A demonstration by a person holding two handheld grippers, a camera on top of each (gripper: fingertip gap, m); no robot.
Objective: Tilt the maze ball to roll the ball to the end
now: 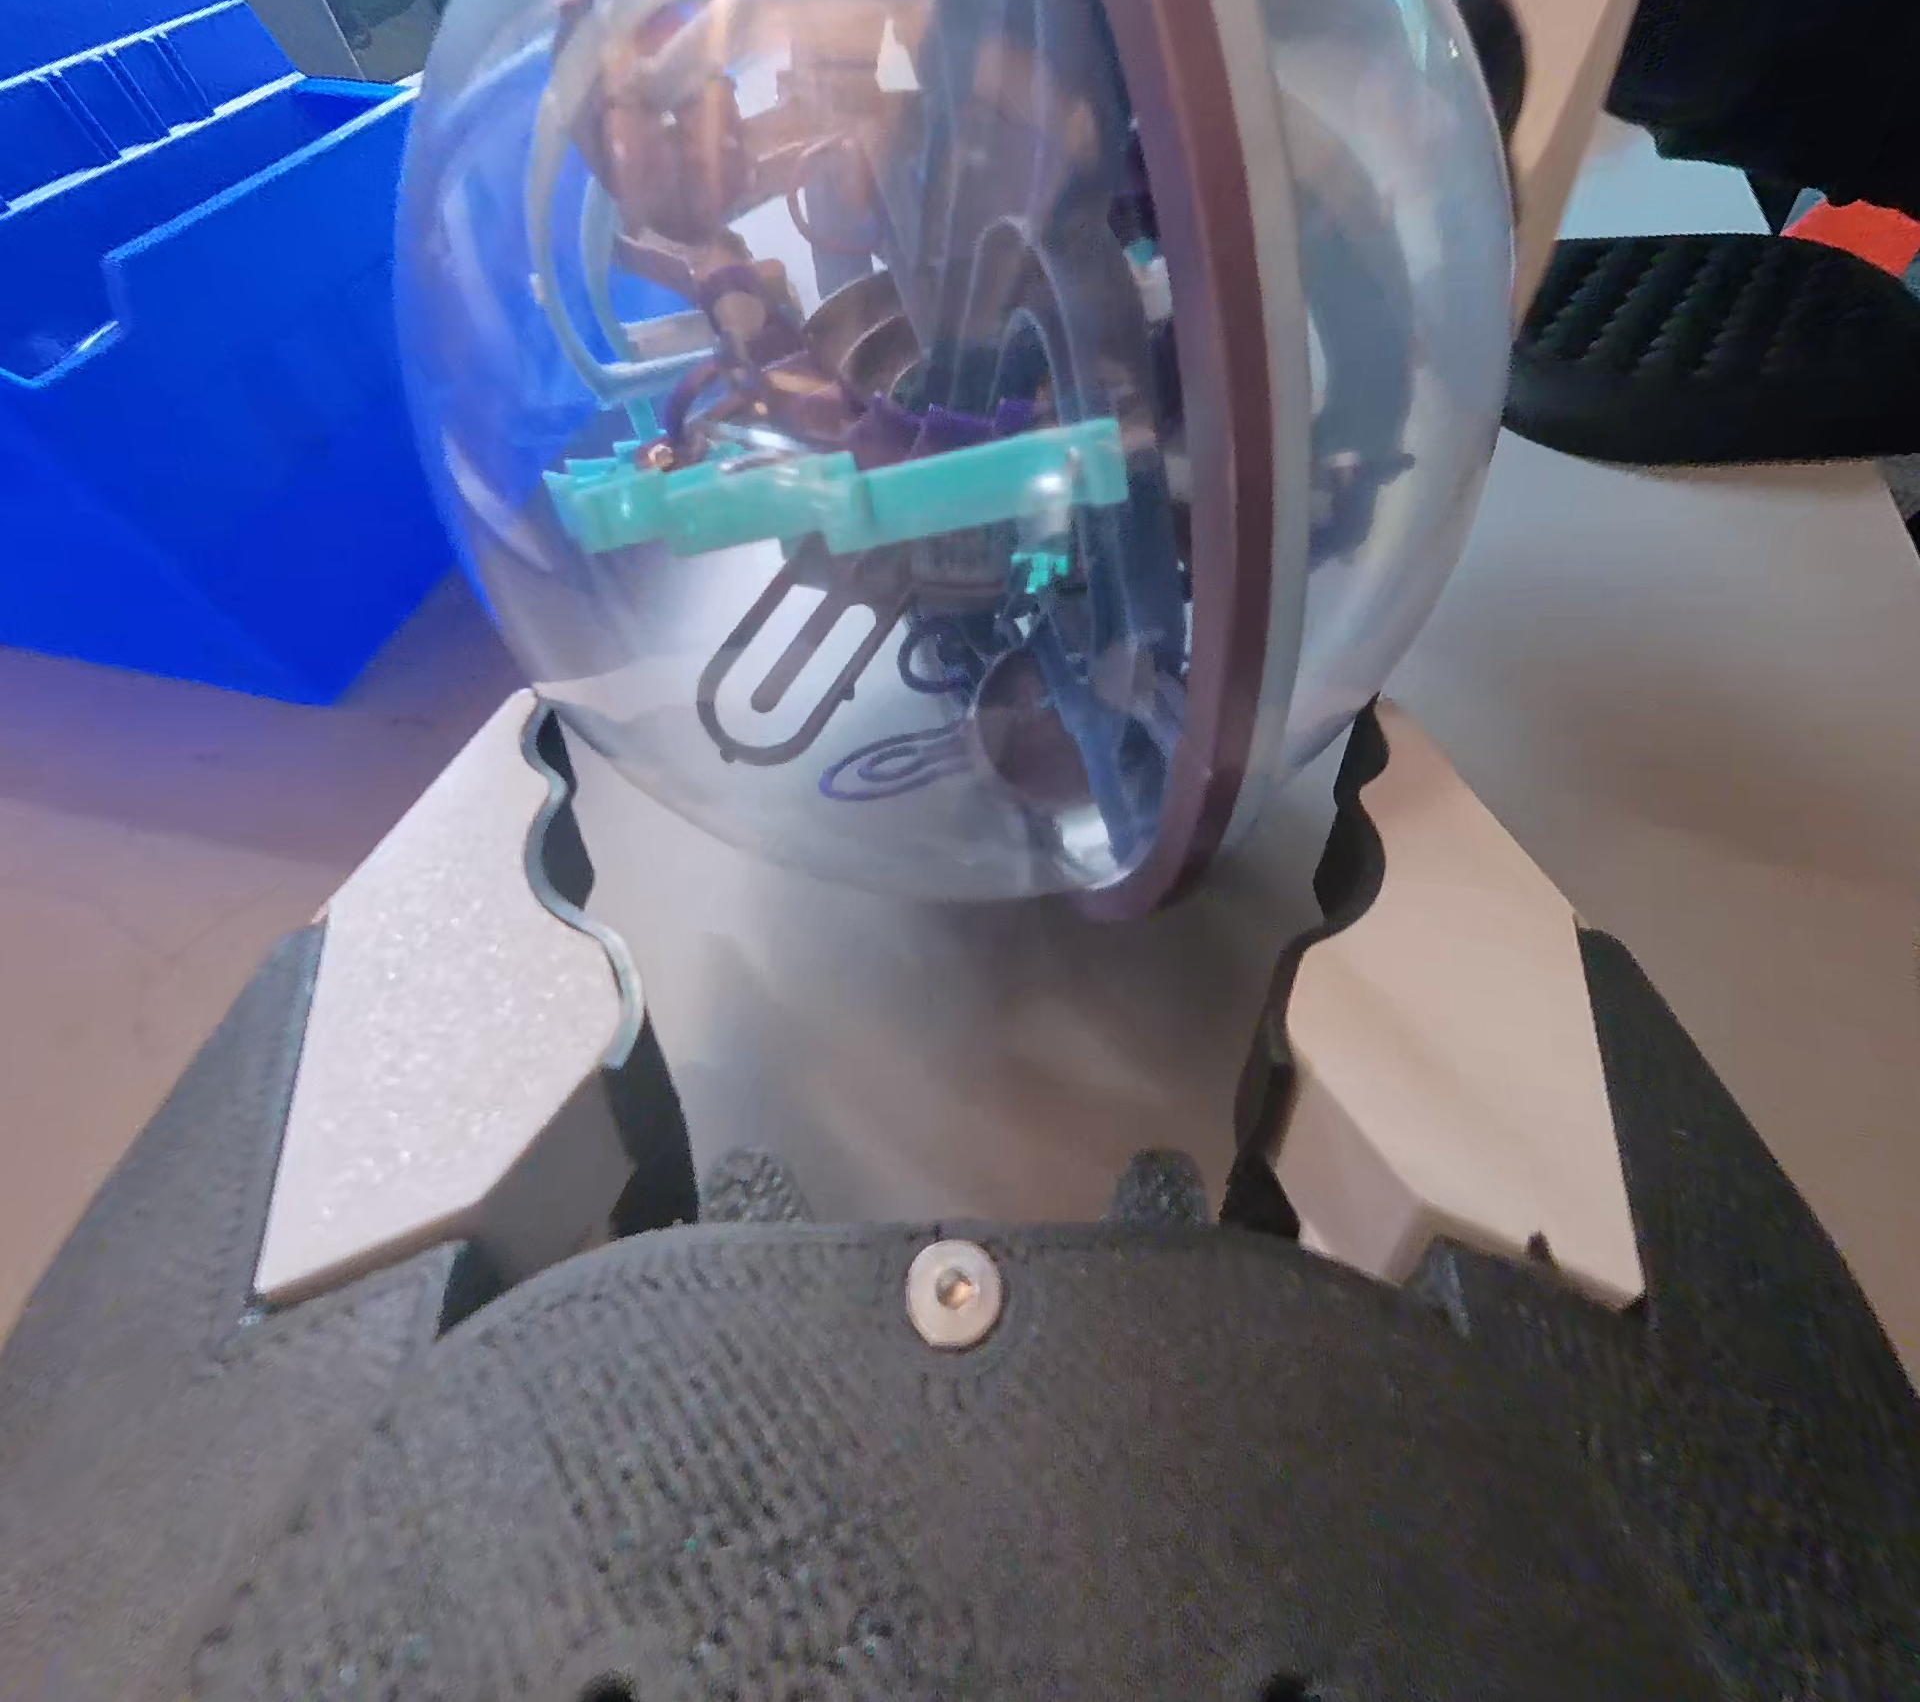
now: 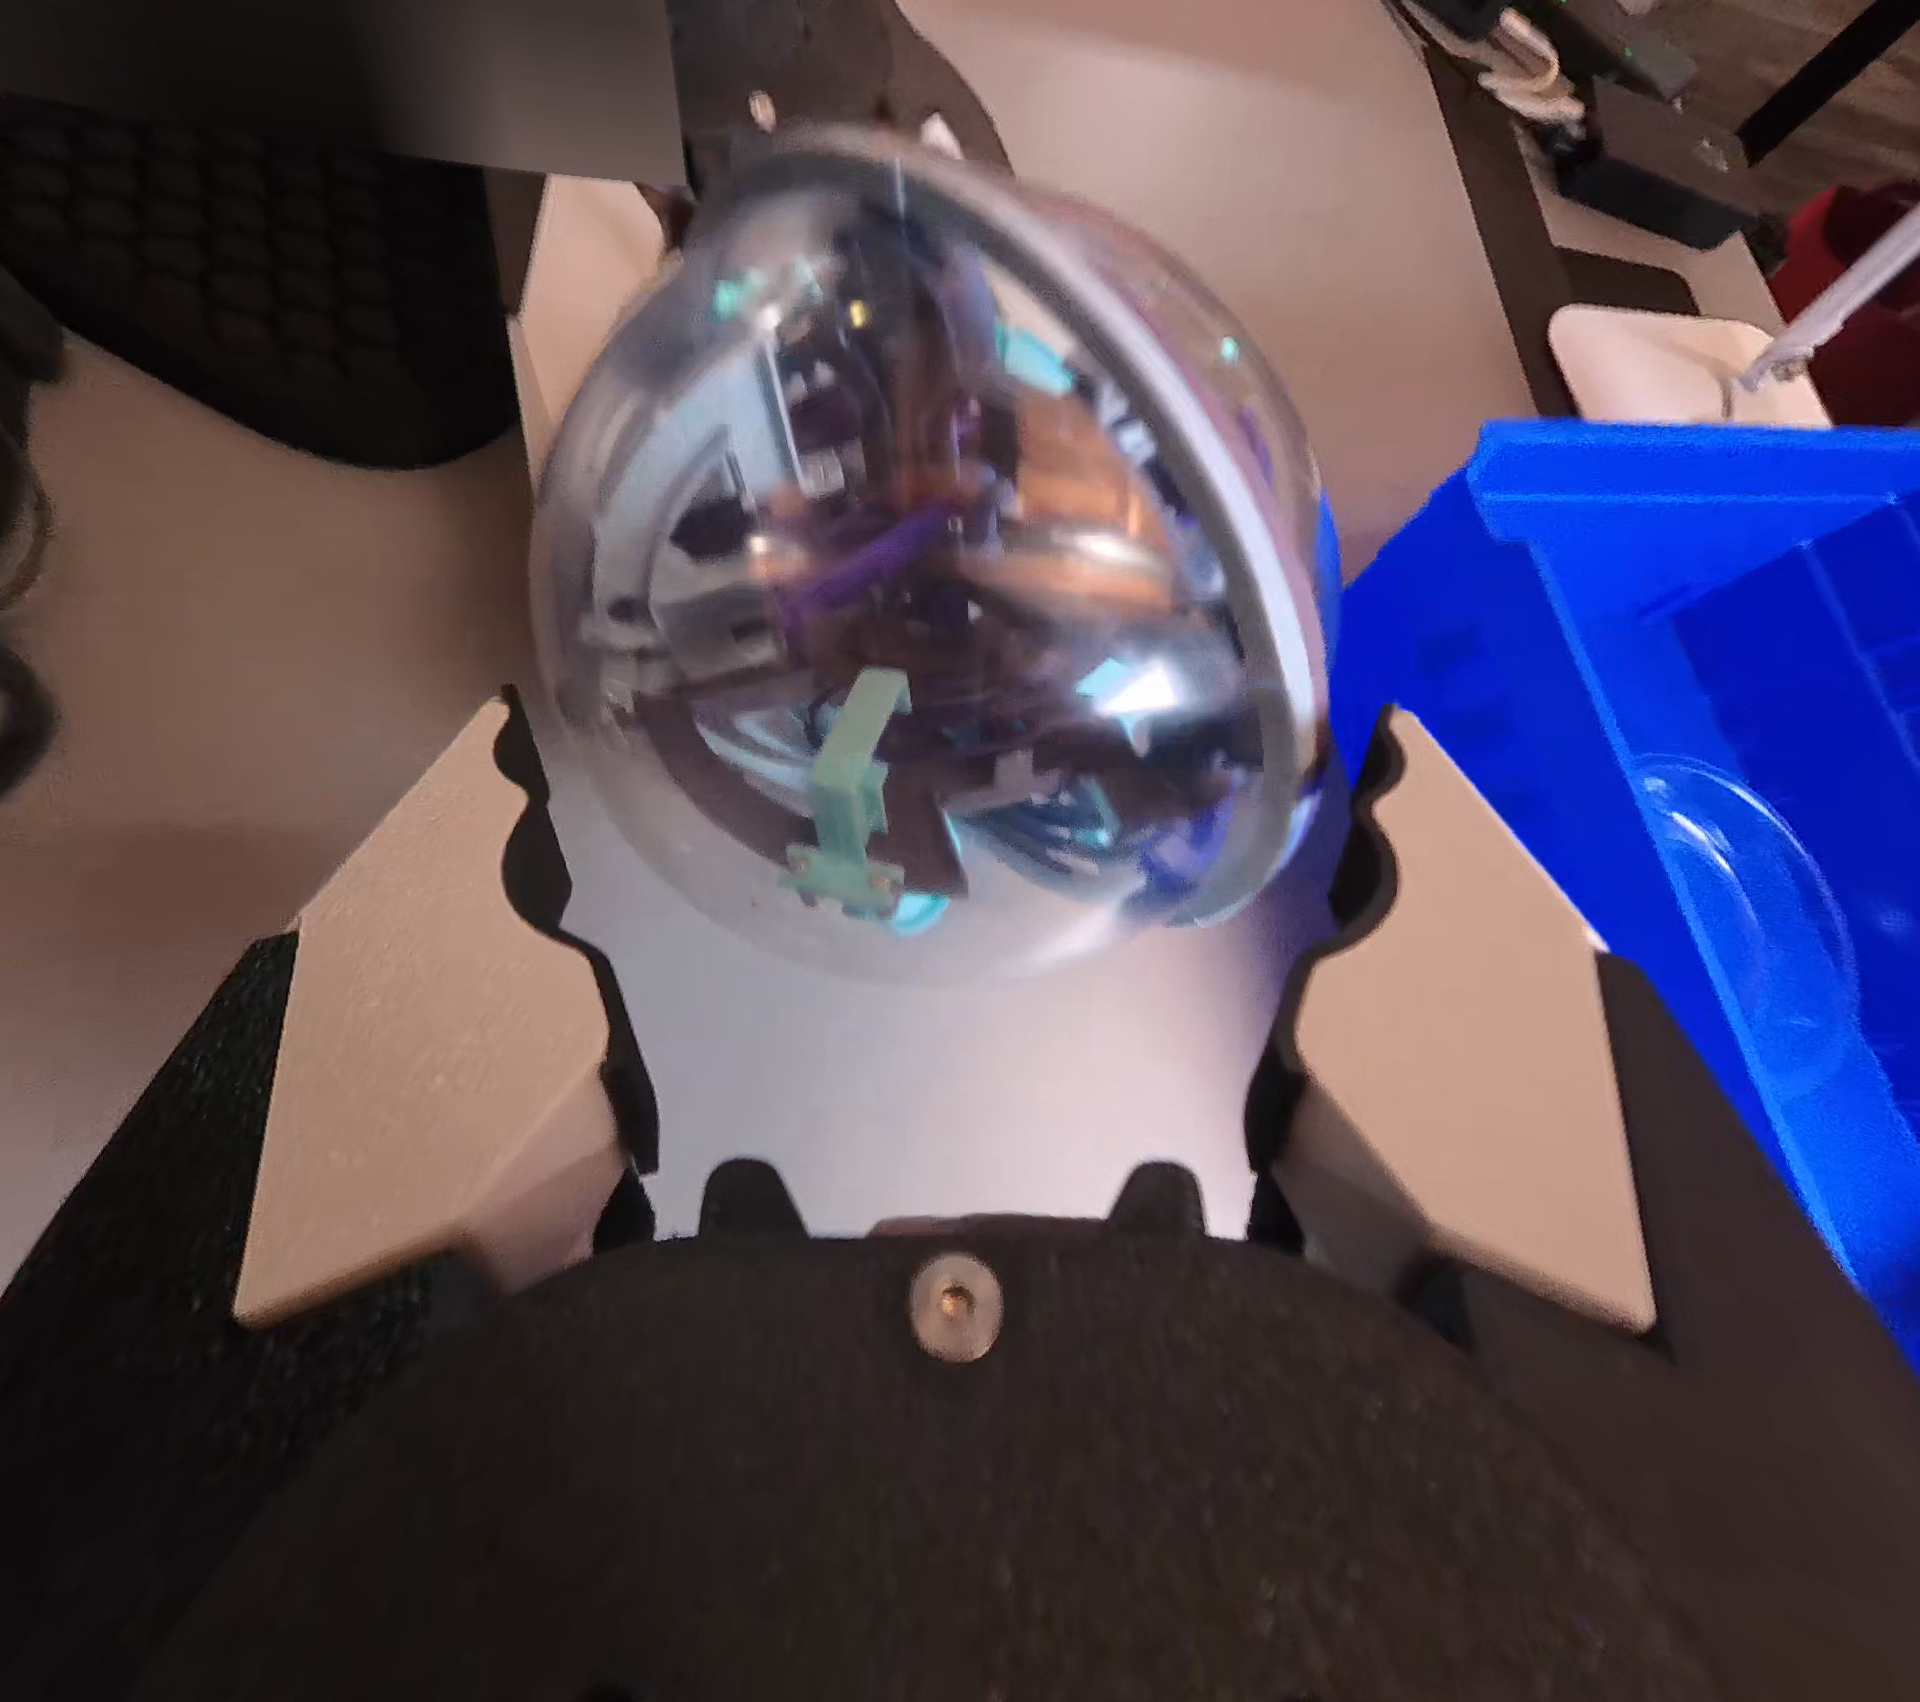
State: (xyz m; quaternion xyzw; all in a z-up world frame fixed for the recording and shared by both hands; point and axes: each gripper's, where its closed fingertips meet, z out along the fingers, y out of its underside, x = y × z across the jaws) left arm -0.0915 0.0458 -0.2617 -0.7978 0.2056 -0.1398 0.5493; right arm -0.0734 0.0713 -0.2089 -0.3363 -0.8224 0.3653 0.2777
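Maze ball (image 1: 935,364): clear sphere, brown, purple and teal tracks inside, dark maroon seam ring running near-upright on its right half in the left wrist view. It sits just ahead of the left gripper (image 1: 956,717), between the two fingertips; both tips appear to touch the lower curve of the shell, jaws spread wide to the sphere's breadth. Whether they truly press on it I cannot tell.

Right wrist view: same maze ball (image 2: 925,572) lies ahead of the right gripper (image 2: 945,727), between its tips, seam ring slanting down to the right. Jaws likewise wide apart, tips at the sphere's flanks; contact on the right tip looks likely, the left tip unclear through blur. The left gripper shows beyond the ball, on its far side.

Small rolling ball inside: not made out in either view.

Blue bin (image 2: 1683,717) stands just right of the right gripper's right finger; from the left gripper it lies to the left (image 1: 187,364). Table (image 1: 1558,717) pale beneath. Black mesh chair seat (image 1: 1704,343) beyond the ball to the right of the left gripper.
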